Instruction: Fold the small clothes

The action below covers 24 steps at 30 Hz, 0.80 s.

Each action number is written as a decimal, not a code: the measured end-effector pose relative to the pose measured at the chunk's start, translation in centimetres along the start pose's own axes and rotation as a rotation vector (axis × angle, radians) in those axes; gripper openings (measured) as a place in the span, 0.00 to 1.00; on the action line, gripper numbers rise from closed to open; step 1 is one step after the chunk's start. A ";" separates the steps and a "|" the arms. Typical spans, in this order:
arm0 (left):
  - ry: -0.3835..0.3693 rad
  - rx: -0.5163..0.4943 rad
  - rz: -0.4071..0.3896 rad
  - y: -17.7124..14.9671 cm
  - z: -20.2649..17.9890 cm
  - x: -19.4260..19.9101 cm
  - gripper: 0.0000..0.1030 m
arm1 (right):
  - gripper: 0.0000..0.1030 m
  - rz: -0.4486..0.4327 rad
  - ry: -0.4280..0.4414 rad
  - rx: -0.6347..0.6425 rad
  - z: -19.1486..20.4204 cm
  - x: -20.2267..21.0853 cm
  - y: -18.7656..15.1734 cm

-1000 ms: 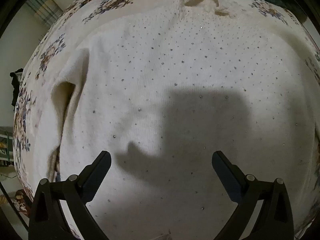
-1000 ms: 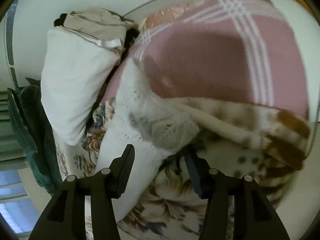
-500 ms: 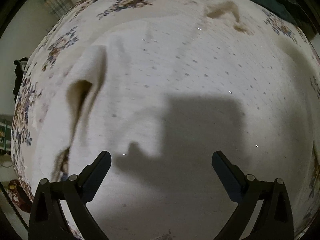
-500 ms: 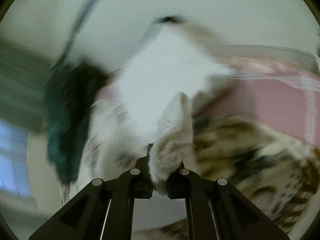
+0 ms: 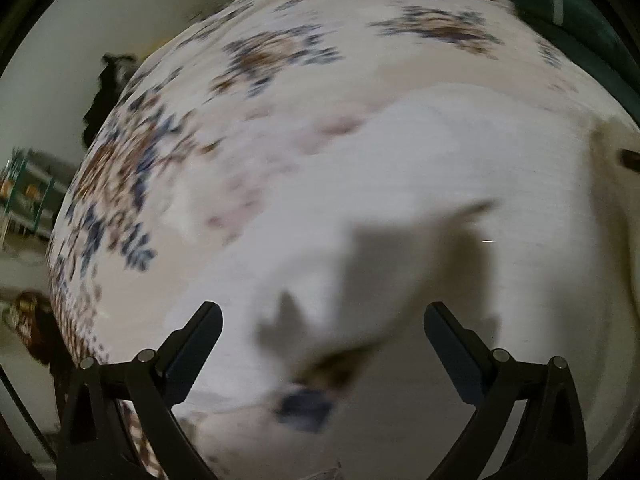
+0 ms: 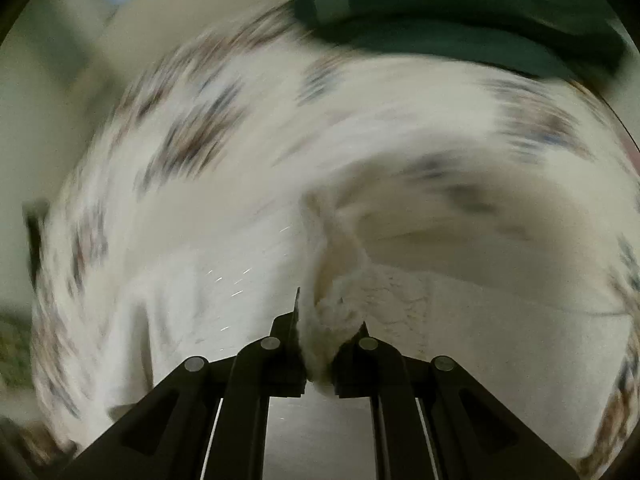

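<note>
A white knitted sweater (image 5: 420, 184) with small sparkles lies spread on a floral bedspread (image 5: 168, 152). My left gripper (image 5: 322, 344) is open and empty, hovering above the sweater's lower left part. My right gripper (image 6: 328, 344) is shut on a bunched piece of the sweater's (image 6: 340, 308) lacy knit and holds it lifted over the rest of the sweater (image 6: 200, 288). Both views are motion-blurred.
A dark green garment (image 6: 460, 8) lies at the far side of the bed, also at the top right in the left wrist view (image 5: 580, 20). A dark object (image 5: 104, 92) and shelving (image 5: 28, 196) stand past the bed's left edge.
My right gripper closed on the sweater's knit piece and swung it from near the pillows over toward the sweater body. My left gripper stayed open and shifted toward the sweater's left edge.
</note>
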<state>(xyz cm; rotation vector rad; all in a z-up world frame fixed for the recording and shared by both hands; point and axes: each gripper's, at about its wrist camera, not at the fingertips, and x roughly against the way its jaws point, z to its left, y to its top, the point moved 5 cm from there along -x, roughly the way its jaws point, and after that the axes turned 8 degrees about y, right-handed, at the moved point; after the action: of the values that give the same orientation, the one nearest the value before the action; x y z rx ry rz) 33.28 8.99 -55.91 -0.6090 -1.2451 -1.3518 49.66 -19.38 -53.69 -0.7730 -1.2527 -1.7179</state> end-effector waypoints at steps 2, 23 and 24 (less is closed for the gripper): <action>0.010 0.024 0.016 -0.2 2.2 -1.0 1.00 | 0.08 0.039 0.029 0.091 5.9 -3.5 -1.1; -0.143 0.229 0.188 -5.6 20.4 -5.5 1.00 | 0.66 0.283 0.172 -0.292 3.7 0.5 -10.4; -0.190 0.248 0.232 -6.7 20.6 -6.8 1.00 | 0.66 0.288 0.162 -0.314 3.2 0.8 -11.0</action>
<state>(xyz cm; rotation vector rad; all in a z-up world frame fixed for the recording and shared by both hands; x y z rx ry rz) 22.34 28.77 -57.88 -0.6936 -1.4213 -0.9465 39.48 -15.05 -56.73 -0.9255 -0.7312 -1.7171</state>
